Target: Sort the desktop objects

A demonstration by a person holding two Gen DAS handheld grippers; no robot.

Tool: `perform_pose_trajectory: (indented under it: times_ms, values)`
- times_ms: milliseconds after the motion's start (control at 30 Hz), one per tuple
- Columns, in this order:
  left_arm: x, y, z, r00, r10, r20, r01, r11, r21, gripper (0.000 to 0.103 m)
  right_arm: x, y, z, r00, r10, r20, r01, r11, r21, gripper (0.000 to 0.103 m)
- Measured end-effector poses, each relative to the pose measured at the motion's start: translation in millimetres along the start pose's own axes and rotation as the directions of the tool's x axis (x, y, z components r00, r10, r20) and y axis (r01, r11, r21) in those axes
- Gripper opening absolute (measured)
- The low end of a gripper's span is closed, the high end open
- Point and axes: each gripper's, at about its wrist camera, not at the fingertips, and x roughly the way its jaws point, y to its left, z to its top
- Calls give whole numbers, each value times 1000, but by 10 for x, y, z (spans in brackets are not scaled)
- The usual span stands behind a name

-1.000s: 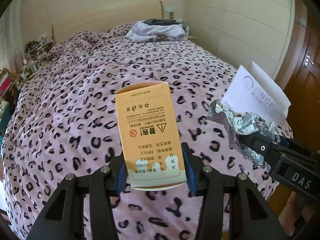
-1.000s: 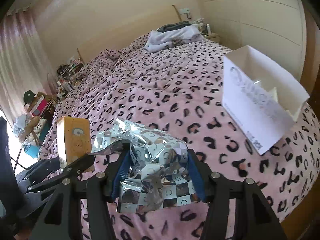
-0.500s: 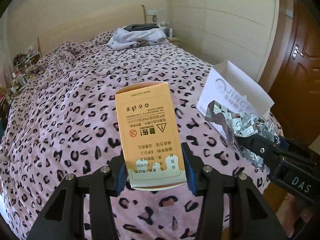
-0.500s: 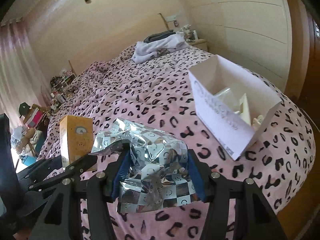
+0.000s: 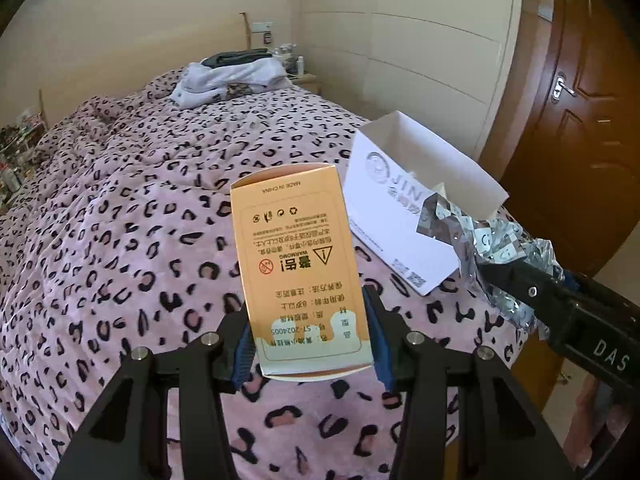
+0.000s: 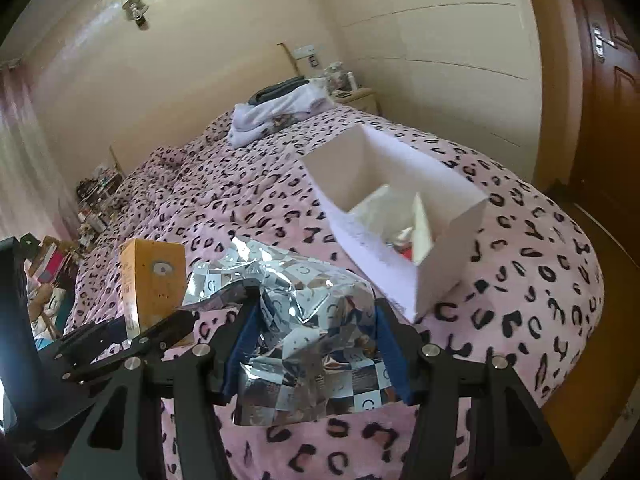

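Foil bag [image 6: 308,332] clamped in right gripper [image 6: 312,344]; orange carton [image 5: 300,268], long axis upright, clamped in left gripper [image 5: 310,344]. White box [image 6: 452,240] sits on bed ahead-right, nearer right gripper.

i see open bed [image 5: 120,260] ahead and to the left; the white box [image 6: 448,248] stands ahead on the right, its top open, folded clothes [image 6: 276,118] far behind.
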Motion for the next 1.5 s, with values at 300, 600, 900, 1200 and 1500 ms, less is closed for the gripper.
perform_pose_trajectory:
  times_ms: [300, 600, 900, 1200, 1500]
  values:
    - [95, -236, 51, 1000, -28, -3, 28, 999, 31, 48, -14, -265, -21, 1000, -29, -2, 29, 999, 41, 58]
    - [173, -428, 119, 999, -53, -1, 53, 997, 60, 48, -63, -437, 25, 999, -41, 20, 39, 997, 68, 58]
    - [230, -600, 396, 991, -133, -5, 133, 987, 89, 48, -85, -524, 205, 997, -52, 57, 46, 995, 93, 58]
    - [503, -687, 1089, 957, -287, -45, 290, 955, 67, 49, 62, -653, 649, 992, -88, 90, 72, 984, 164, 58]
    - [909, -742, 1481, 959, -270, -83, 276, 959, 68, 49, 344, -793, 980, 992, -110, 68, 92, 971, 221, 58]
